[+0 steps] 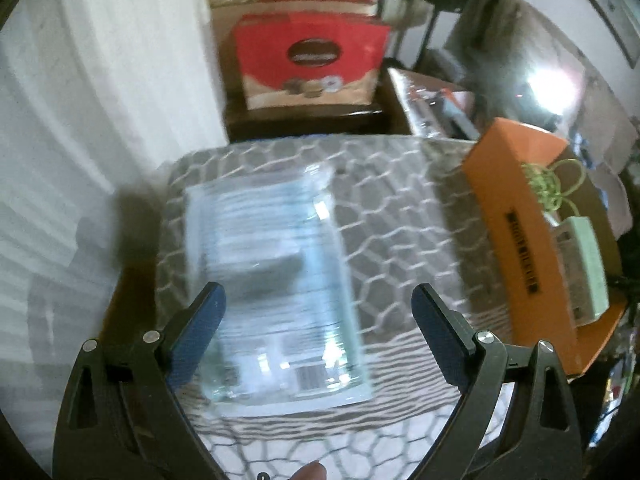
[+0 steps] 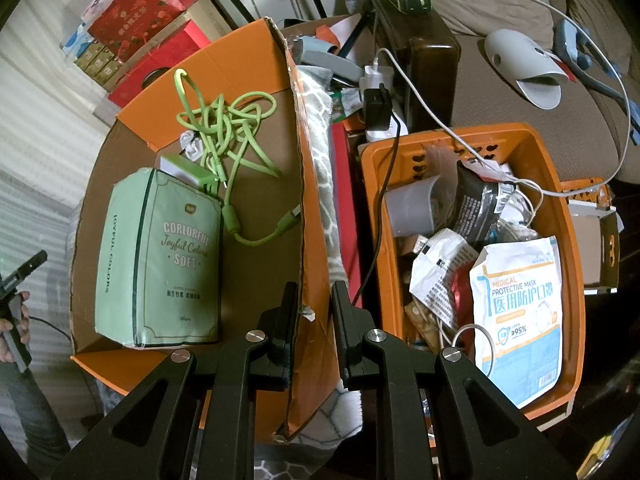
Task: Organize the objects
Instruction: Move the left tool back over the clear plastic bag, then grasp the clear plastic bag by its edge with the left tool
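- Two grippers show, one per wrist view.
- Left gripper [image 1: 318,300]: jaws spread wide, gripping nothing. It hangs over a clear plastic packet [image 1: 276,280] that lies flat on a grey cloth with a white honeycomb pattern [image 1: 392,208]. The packet is blurred; its print cannot be read.
- An orange cardboard box [image 1: 508,216] stands just beside the cloth on the right in the left wrist view; a red box [image 1: 310,56] sits on a dark stand beyond it, by a white wall.
- Right gripper [image 2: 314,292]: jaws narrowed to a small gap, one on each side of the right wall of the orange cardboard box [image 2: 304,184]. Whether they press the cardboard cannot be told.
- Inside that box: a green tissue pack [image 2: 160,260] lying flat at the left, a tangled green cable [image 2: 228,124] behind it with its plug end trailing towards the right wall, and a small white item at the tangle's edge.
- To the right, apart from the box, an orange plastic basket [image 2: 568,224] holds loose clutter: a white medical mask packet [image 2: 520,304] at the front, a black pouch [image 2: 476,204], a grey cup [image 2: 412,208] and crumpled wrappers.
- A white charging cable [image 2: 520,188] runs over the basket's rim.
- The person's other hand [image 2: 14,332] shows at the left edge of the right wrist view, holding a gripper handle.
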Demonstrator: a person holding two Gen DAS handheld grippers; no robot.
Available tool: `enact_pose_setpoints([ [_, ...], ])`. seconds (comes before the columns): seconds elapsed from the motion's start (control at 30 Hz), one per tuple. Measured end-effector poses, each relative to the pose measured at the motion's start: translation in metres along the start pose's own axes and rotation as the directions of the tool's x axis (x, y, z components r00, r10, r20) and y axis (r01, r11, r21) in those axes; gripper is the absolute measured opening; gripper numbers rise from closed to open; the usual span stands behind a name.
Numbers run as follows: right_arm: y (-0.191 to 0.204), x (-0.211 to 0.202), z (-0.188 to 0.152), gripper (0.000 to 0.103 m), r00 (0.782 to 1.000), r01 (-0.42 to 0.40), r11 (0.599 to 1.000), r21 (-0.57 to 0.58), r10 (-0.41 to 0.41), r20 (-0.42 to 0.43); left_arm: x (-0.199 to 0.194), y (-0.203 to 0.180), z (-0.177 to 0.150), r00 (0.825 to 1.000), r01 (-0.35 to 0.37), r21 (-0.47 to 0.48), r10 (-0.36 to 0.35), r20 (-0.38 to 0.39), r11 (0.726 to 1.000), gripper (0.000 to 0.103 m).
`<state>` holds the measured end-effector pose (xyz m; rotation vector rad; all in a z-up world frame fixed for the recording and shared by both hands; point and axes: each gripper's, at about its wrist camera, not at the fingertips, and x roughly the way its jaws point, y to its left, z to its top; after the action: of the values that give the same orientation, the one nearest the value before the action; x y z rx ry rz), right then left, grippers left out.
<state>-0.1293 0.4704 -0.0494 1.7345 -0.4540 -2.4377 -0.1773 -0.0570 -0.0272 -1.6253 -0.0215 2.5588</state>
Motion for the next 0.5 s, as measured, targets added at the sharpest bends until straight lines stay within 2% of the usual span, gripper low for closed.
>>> enact_pose_setpoints([
  [0.33,-0.001,0.0,-0.001,0.015,1.0,0.003,1.0,0.001,-0.003,0.0,0.016,0.068,-0.019,1.0,-0.003,-0.096,0.002,-0.017,0.995,0.093],
  [0.5,-0.001,0.002,-0.003,0.015,1.0,0.006,1.0,0.006,-0.006,0.001,0.021,0.087,-0.025,1.0,-0.017,-0.116,0.016,-0.004,0.993,0.093],
])
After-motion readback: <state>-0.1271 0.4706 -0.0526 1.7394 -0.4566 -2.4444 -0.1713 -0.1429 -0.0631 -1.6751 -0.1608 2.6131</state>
